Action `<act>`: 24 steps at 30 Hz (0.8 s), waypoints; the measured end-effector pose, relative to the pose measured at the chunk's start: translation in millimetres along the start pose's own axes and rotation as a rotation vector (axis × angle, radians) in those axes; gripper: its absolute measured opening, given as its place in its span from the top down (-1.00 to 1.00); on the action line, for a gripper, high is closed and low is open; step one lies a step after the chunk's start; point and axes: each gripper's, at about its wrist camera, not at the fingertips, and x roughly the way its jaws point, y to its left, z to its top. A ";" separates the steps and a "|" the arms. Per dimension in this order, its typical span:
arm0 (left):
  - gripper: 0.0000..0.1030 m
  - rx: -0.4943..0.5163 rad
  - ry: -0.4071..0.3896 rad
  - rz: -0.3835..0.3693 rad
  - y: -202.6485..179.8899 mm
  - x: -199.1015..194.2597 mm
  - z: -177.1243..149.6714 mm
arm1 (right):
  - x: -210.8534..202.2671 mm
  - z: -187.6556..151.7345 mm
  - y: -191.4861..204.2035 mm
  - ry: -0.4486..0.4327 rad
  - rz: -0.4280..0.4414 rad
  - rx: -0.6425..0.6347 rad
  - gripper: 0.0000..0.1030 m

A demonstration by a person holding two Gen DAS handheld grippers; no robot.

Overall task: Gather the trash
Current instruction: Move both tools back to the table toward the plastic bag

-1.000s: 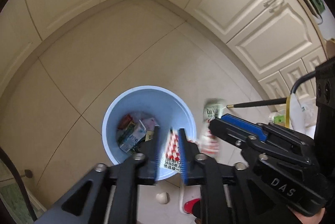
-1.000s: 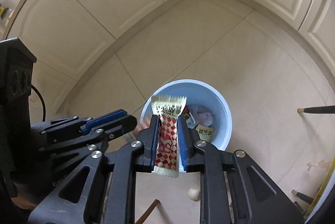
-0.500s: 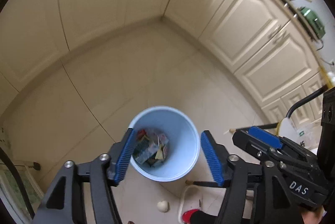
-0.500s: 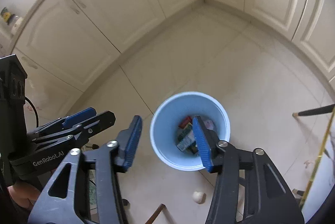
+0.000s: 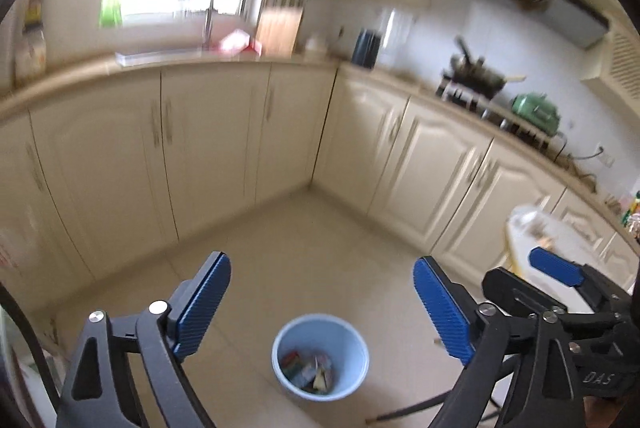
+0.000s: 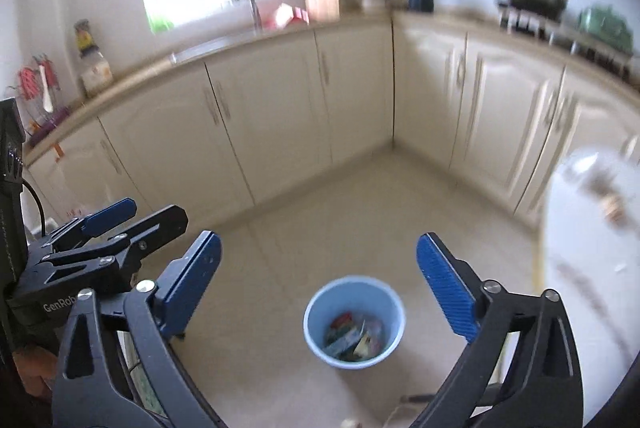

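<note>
Blue bin sits on the tile floor w/ wrappers inside, below & ahead of both tongs, framed between each pair of jaws but well apart from them. Left gripper and right gripper both empty, jaws opening, near full spread. Risk: views are blurred, so aiming at the next scrap could be off. White table at right edge is near; right tong might clip it.

Home kitchen for sure: cream cabinets wrapping the corner ahead, sink tap under a window, probably a wok on the right-hand stove.
</note>
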 end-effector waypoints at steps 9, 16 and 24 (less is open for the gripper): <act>-0.84 0.113 -0.285 0.001 -85.5 -137.0 -44.5 | -141.3 14.6 28.0 -0.278 -0.124 -0.082 -1.00; -0.95 0.189 -0.442 -0.016 -142.2 -196.1 -107.9 | -233.3 5.0 32.5 -0.445 -0.214 -0.069 -1.00; -0.99 0.240 -0.504 -0.039 -176.9 -195.7 -203.1 | -295.4 -8.1 5.9 -0.545 -0.272 -0.022 -1.00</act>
